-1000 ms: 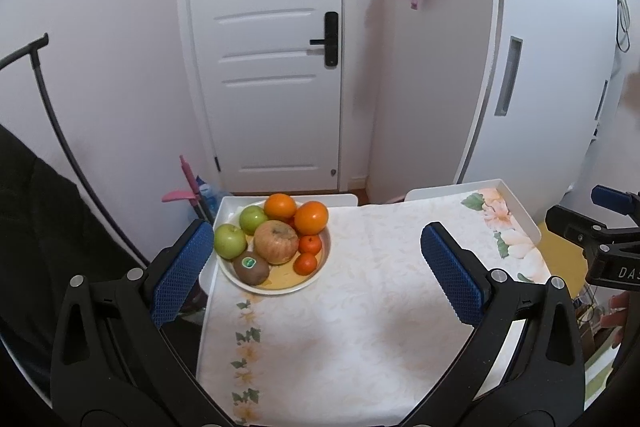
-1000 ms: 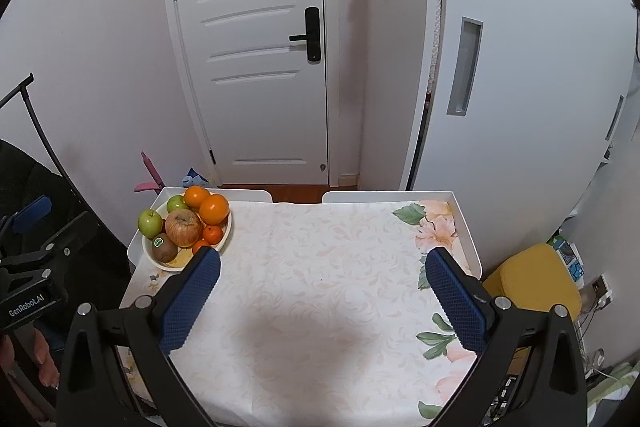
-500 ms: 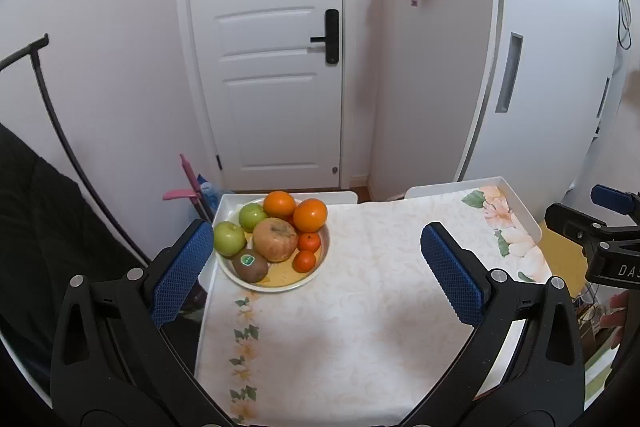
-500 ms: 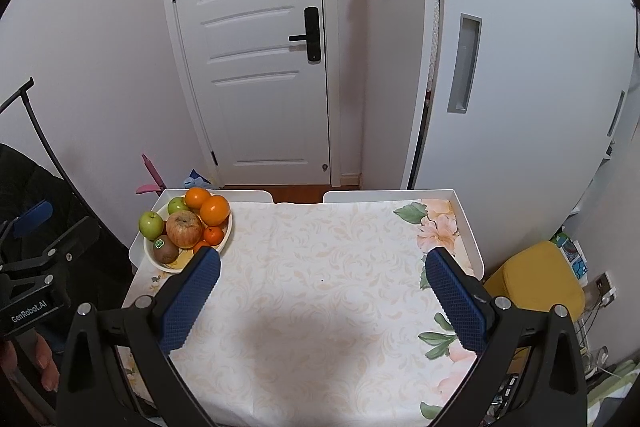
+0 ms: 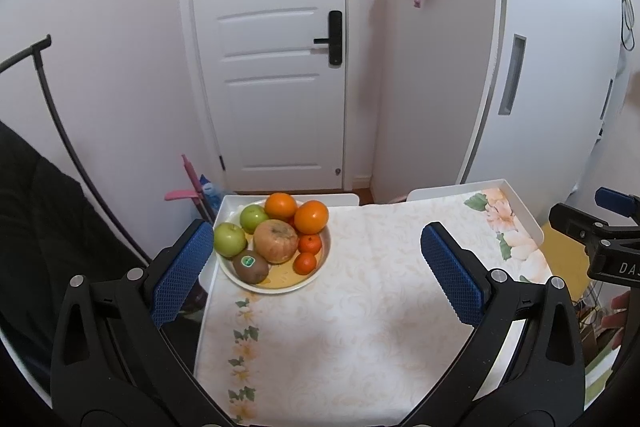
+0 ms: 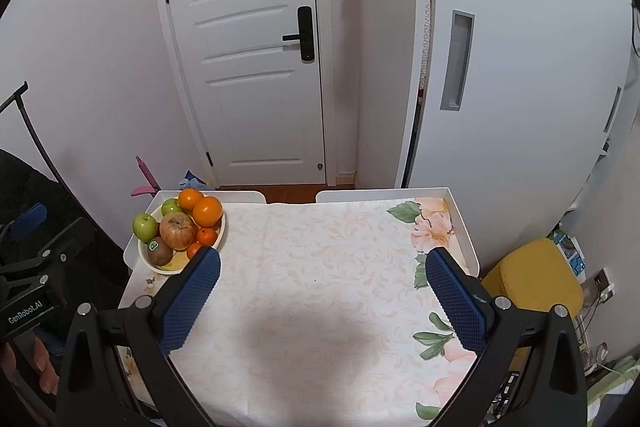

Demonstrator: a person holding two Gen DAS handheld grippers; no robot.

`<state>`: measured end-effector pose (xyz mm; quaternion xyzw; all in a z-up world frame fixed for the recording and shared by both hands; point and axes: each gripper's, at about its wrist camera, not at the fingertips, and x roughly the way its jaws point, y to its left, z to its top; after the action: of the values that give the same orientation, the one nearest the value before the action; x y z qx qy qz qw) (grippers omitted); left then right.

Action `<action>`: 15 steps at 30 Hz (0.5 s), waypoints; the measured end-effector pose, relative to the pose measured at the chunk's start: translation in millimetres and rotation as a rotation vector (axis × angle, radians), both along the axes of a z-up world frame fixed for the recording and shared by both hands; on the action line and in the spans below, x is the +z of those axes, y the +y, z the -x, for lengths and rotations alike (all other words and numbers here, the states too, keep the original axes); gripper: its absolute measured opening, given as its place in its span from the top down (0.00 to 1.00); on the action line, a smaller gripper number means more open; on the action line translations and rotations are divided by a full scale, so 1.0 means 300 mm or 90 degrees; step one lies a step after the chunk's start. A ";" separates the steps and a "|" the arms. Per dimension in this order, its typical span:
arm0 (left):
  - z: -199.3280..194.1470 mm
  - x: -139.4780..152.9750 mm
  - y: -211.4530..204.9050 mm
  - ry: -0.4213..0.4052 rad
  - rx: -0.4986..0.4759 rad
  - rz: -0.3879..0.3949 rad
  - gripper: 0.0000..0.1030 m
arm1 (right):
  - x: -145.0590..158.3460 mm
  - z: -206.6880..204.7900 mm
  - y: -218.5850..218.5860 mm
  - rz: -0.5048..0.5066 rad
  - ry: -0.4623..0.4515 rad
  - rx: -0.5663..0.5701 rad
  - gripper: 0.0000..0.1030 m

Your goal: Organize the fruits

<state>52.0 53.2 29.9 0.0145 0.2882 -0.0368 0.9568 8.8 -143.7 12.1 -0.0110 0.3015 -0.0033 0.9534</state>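
Fruits (image 5: 276, 239) lie heaped on a pale plate (image 5: 316, 277) at the far left corner of the table (image 5: 360, 327): two green apples (image 5: 229, 239) on the outer side, two oranges (image 5: 311, 216) at the far side, a big reddish apple (image 5: 276, 241) in the middle, a stickered kiwi (image 5: 250, 266) nearest the near edge, and two small tangerines (image 5: 305, 262) on the inner side; nothing lies loose on the floral tablecloth (image 6: 320, 287). Over the last second the pile keeps its arrangement; only the cameras drift slightly, the plate sliding a little in both views, so the change is in the rigs, not the fruit. The left gripper (image 5: 316, 267) hovers with its jaws wide apart and nothing between them, the plate just past its left finger; the right gripper (image 6: 322, 297) hangs likewise spread and bare over the middle of the table. Such a scene fits fruit gathered onto the plate as well as fruit waiting to be sorted off it.
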 end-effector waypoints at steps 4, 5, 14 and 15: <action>0.001 0.001 -0.003 0.000 0.000 -0.001 0.00 | 0.001 -0.001 -0.003 -0.001 -0.001 -0.003 0.01; 0.002 0.001 -0.003 0.000 0.000 -0.001 0.00 | 0.002 -0.001 -0.004 -0.001 -0.001 -0.004 0.01; 0.000 0.006 -0.004 0.001 -0.005 -0.002 0.00 | 0.005 -0.005 -0.008 -0.001 -0.003 -0.008 0.01; 0.000 0.005 -0.003 0.001 -0.006 -0.002 0.00 | 0.005 -0.006 -0.008 0.000 -0.003 -0.007 0.01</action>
<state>52.1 52.3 31.5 0.0176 0.2892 -0.0411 0.9562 10.7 -146.1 13.7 -0.0089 0.2994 -0.0086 0.9541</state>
